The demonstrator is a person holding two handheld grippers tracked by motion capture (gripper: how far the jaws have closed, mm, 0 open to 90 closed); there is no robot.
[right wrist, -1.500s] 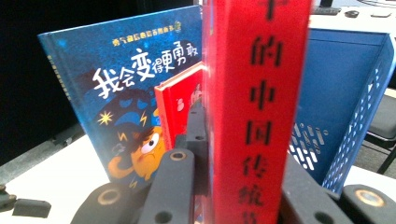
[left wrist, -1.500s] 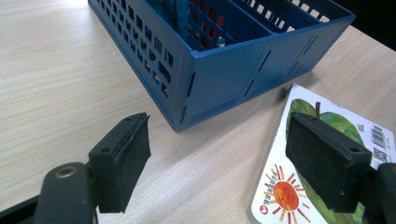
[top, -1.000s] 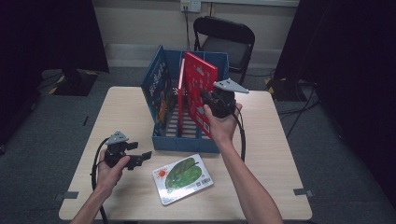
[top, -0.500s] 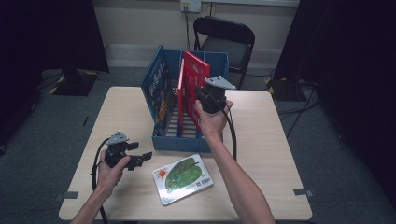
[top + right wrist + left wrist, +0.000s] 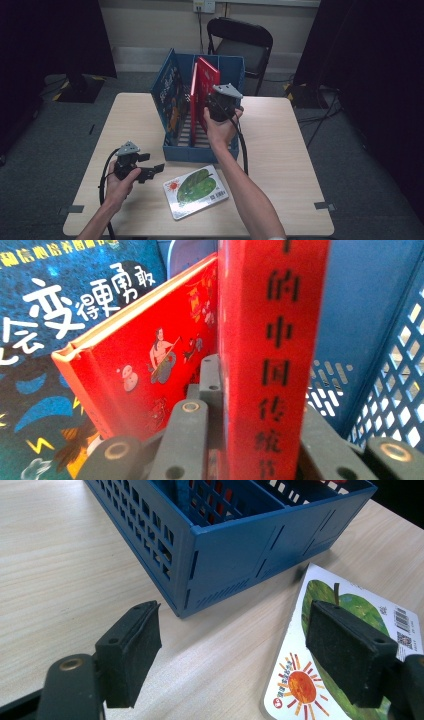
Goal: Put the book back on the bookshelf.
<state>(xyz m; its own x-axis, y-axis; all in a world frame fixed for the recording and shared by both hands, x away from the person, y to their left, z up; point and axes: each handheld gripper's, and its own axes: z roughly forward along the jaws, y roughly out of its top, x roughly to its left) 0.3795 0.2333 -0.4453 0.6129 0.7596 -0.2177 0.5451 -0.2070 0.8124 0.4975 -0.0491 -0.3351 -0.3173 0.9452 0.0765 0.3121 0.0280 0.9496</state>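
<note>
Jaws of the right gripper (image 5: 212,111) are clamped on the spine edge of a red book (image 5: 270,355), held upright at frame centre over the blue crate (image 5: 200,150). Judged stiff, hardbound, fairly heavy, glossy: the cover could slip, so a grip low on the spine seems soundest. A second red book (image 5: 145,360) leans beside it, with a dark blue book (image 5: 170,97) at the crate's left wall. Left gripper (image 5: 150,172) rests lower left, jaws spread, empty, near the leaf-cover book (image 5: 195,191) on the surface (image 5: 285,165).

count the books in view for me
4: a dark blue book and a red book standing in the crate, another red book in the right gripper, a leaf-cover book on the table. Others may be hidden.
</note>
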